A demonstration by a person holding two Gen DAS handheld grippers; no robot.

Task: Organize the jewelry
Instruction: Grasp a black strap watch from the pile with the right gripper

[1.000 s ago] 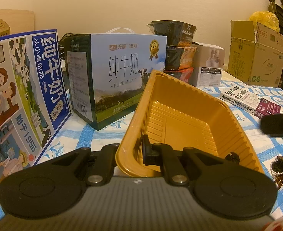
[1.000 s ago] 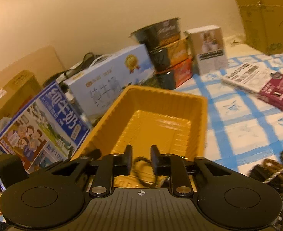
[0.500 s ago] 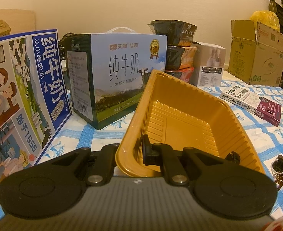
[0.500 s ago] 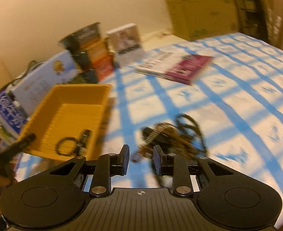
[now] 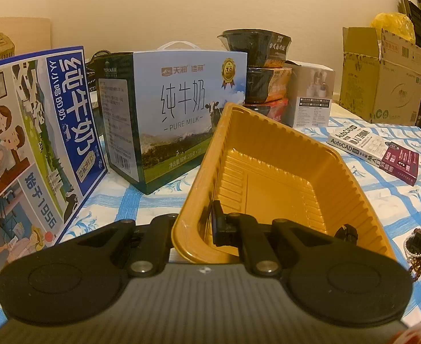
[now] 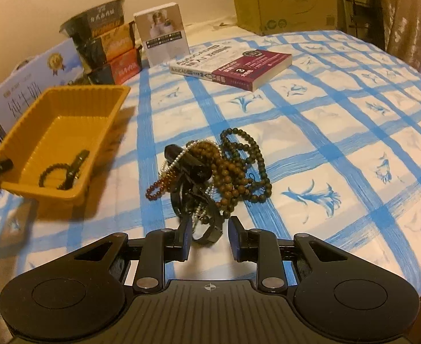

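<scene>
While the left tongs [image 5: 191,223] stay clenched on the near wall of a yellow tray [image 5: 270,169], tilting it, the right tongs [image 6: 209,238] hang released over a tangled jewelry pile [image 6: 210,169] on the blue-checked table [image 6: 339,132]. One dark bead bracelet [image 6: 60,172] lies inside the tray.

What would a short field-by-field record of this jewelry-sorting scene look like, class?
Container: yellow plastic tray, near end lifted off the cloth
In tray: dark bead bracelet
Left gripper: shut on the tray's rim
Right gripper: open, by the pile
Unsorted: tangled pile of bead strands on blue-checked tablecloth
Nearby: AutoCAD book
</scene>
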